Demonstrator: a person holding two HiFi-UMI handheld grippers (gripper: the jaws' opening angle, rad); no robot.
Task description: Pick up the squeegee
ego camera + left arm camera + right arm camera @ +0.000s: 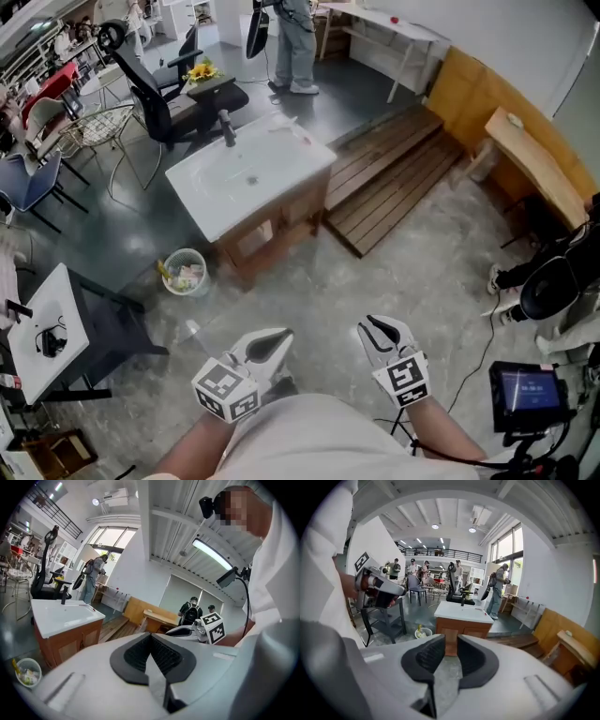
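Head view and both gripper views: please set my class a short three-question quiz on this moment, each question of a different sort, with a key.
1. True or false: the left claw has its jaws together with nothing between them.
2. Choose one. The right claw is: A, shut on a squeegee; B, open and empty; C, shut on a cloth.
3. Short answer: in the head view, what round thing stands on the floor just left of the sink cabinet?

Key
1. True.
2. B. The jaws stand apart and only floor shows through the gap.
3. A waste bin, with rubbish in it.
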